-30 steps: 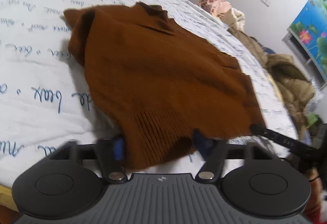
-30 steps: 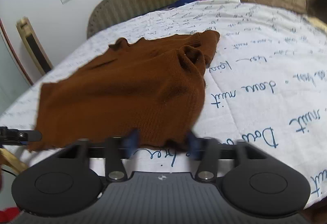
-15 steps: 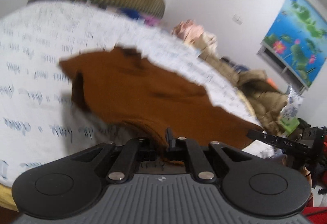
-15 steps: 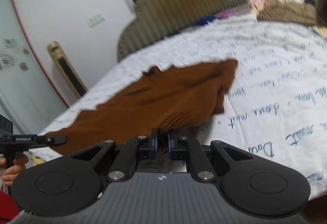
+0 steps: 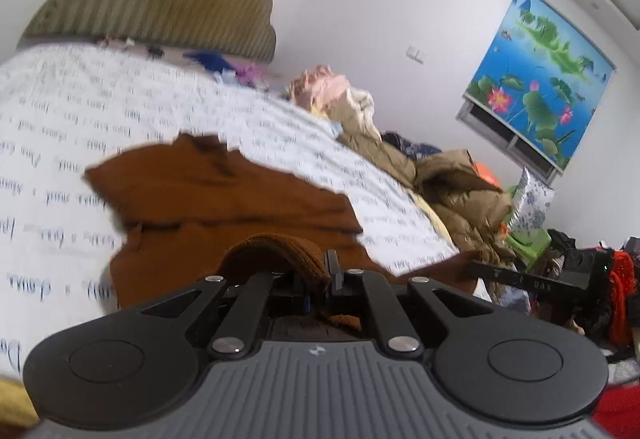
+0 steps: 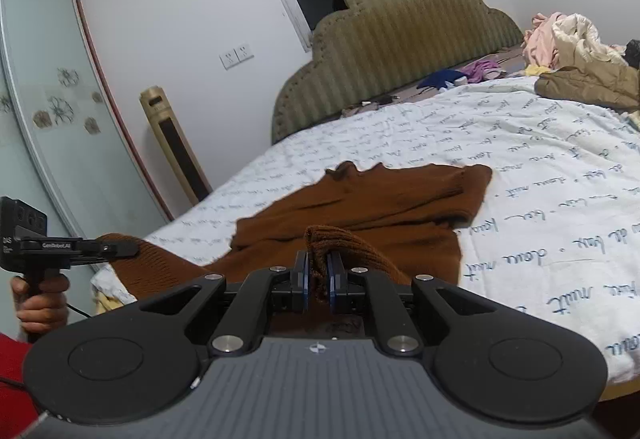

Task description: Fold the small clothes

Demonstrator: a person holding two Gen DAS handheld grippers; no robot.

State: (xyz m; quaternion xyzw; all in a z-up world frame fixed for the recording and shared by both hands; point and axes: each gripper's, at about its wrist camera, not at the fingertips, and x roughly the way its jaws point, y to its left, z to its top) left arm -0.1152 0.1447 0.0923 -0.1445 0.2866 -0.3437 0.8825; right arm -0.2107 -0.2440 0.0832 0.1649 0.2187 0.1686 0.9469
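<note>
A brown knit sweater (image 5: 208,195) lies on the white bedspread with blue writing (image 5: 60,111); it also shows in the right wrist view (image 6: 384,203). My left gripper (image 5: 318,279) is shut on the ribbed hem at one bottom corner and holds it raised. My right gripper (image 6: 318,275) is shut on the hem at the other bottom corner, also raised. The far half with the collar and folded sleeves still rests flat on the bed. Each gripper shows in the other's view: the right one (image 5: 532,279), the left one (image 6: 80,247).
An olive padded headboard (image 6: 400,39) stands at the far end. A heap of clothes and a tan jacket (image 5: 452,183) lie along one side of the bed. A gold tower heater (image 6: 176,147) and a glass sliding door (image 6: 44,99) stand by the other side.
Both grippers closed on the sweater's bottom hem and lifted it off the bed. The views tilted up, showing more of the room.
</note>
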